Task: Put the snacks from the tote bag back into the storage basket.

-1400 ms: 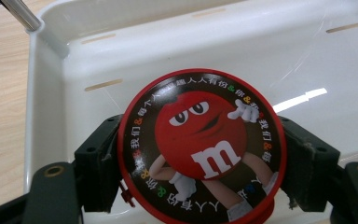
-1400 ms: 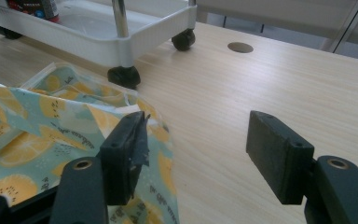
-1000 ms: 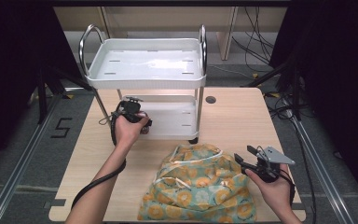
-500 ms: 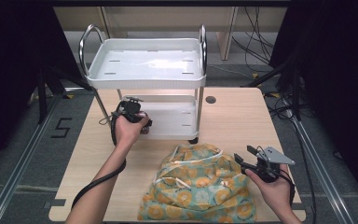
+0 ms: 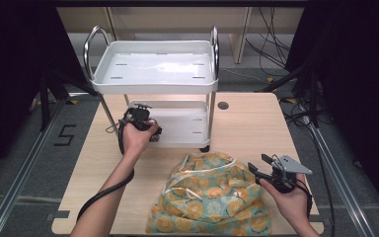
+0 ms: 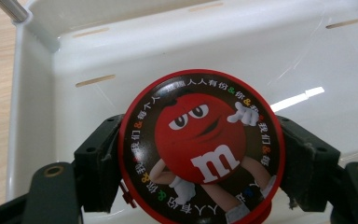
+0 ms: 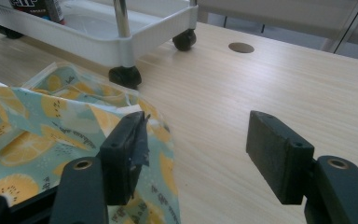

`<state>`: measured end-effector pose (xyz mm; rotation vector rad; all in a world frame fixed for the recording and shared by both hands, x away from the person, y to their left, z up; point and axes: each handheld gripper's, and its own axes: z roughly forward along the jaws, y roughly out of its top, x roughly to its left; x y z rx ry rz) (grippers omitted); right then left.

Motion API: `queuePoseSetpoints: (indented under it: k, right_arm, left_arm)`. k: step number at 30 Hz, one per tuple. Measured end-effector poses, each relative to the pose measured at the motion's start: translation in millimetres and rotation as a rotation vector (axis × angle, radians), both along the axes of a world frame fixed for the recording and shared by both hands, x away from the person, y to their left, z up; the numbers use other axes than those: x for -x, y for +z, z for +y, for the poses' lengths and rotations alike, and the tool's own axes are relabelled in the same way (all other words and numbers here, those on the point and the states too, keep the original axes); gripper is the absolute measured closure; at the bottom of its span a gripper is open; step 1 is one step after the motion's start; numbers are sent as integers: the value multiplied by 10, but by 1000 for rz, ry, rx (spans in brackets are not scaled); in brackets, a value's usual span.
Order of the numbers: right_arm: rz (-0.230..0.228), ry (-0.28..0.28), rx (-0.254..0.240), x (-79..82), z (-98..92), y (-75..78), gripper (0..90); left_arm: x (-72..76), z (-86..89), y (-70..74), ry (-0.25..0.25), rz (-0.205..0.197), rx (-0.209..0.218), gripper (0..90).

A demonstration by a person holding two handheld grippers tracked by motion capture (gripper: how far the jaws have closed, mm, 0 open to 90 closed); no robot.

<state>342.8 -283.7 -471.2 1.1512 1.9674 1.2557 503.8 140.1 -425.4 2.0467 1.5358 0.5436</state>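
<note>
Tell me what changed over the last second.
Nothing has visibly moved. The left tongs stay shut on the red candy tin at the cart's lower tray; the right tongs stay open at the edge of the lemon-print bag.

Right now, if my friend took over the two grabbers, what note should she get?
Left gripper: jaws shut on the round red candy tin with a cartoon lid, held over the lower tray of the white two-shelf cart.
Right gripper: jaws open, holding nothing, at the right edge of the lemon-print cloth bag on the wooden table.
Done: tin picked up and brought to the cart.
Left: probably set the tin down in the lower tray and let go; what else is in the bag is hidden.
</note>
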Motion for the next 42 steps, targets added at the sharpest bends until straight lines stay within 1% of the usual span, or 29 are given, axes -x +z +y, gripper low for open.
queuePoseSetpoints:
  k: [1, 2, 4, 6, 7, 8, 10, 11, 12, 14, 15, 16, 21, 22, 23, 24, 25, 26, 27, 28, 29, 30, 32, 33, 36, 37, 38, 39, 42]
  right_arm:
    - [-10, 7, 19, -7, -14, -2, 387]
    - [-13, 13, 26, -11, -20, -2, 387]
    - [-5, 9, 22, -5, -15, -3, 387]
    - [-5, 12, 25, -5, -15, -3, 387]
    - [-20, 14, 28, -16, -18, -5, 386]
    - [-16, 22, 30, -18, -16, -5, 386]
    - [-18, 20, 33, -17, -17, -4, 386]
    - [-35, 22, 39, -24, -21, -5, 386]
    - [-40, 24, 44, -27, -24, -5, 386]
    - [-36, 28, 41, -28, -24, -7, 386]
    - [-13, 26, 31, -17, -17, -6, 386]
    - [-13, 24, 22, -16, -12, -5, 386]
    - [-33, 25, 38, -27, -18, -8, 386]
    - [-29, 31, 42, -29, -19, -12, 385]
    - [-9, 28, 28, -17, -9, -7, 386]
    - [-11, 27, 28, -17, -8, -7, 385]
    - [-27, 24, 26, -23, -7, -8, 385]
    - [-10, 25, 18, -14, -3, -4, 385]
    - [-25, 23, 35, -19, -14, -5, 385]
    - [-39, 25, 43, -28, -22, -7, 385]
    - [-39, 20, 40, -26, -20, -7, 385]
    - [-13, 22, 27, -18, -12, -6, 385]
    - [-11, 18, 22, -17, -9, -5, 385]
    - [-18, 19, 24, -20, -9, -4, 385]
    - [-41, 19, 34, -30, -13, -6, 385]
    - [-41, 19, 35, -30, -13, -6, 385]
    - [-25, 18, 26, -24, -7, -6, 385]
    - [-30, 20, 36, -30, -11, -11, 385]
    - [-20, 23, 31, -25, -10, -7, 385]
  left_arm:
    - [6, 13, -4, -26, -7, 28, 251]
    - [2, 7, -9, -10, -8, 4, 250]
    - [1, 10, -11, -22, -17, 2, 240]
    - [-2, 6, -17, -32, -20, 12, 185]
    - [0, 7, -18, -34, -24, 16, 159]
    - [10, 10, -14, -49, -29, 41, 146]
    - [20, 8, -14, -53, -42, 33, 143]
    - [35, 4, -4, -43, -50, 27, 142]
    - [32, -1, -18, -41, -67, 48, 141]
    - [38, -8, -3, -37, -71, 36, 142]
    - [53, -17, 10, -36, -80, 49, 142]
    - [64, -19, 24, -35, -81, 45, 141]
    - [132, -24, 100, -30, -108, 45, 143]
    - [168, -22, 127, -31, -116, 45, 143]
    - [199, -46, 150, -26, -124, 82, 143]
    - [222, -6, 168, -3, -136, -2, 143]
    - [256, -10, 178, 7, -136, 10, 143]
    - [292, -17, 182, 23, -135, 33, 143]
    - [333, -13, 188, 34, -139, 29, 143]
    - [372, 3, 200, 25, -149, 19, 143]
    - [419, -9, 203, 13, -176, 53, 143]
    - [463, 2, 200, 23, -166, 56, 143]
    - [537, 28, 197, 5, -187, 55, 144]
    - [613, 36, 186, 4, -198, 66, 144]
    - [730, 63, 160, -5, -214, 73, 145]
    - [777, 71, 144, -10, -218, 75, 145]
    - [822, 75, 127, -16, -220, 77, 145]
    - [864, 83, 108, -23, -221, 83, 145]
    - [992, 100, 51, -38, -236, 90, 146]
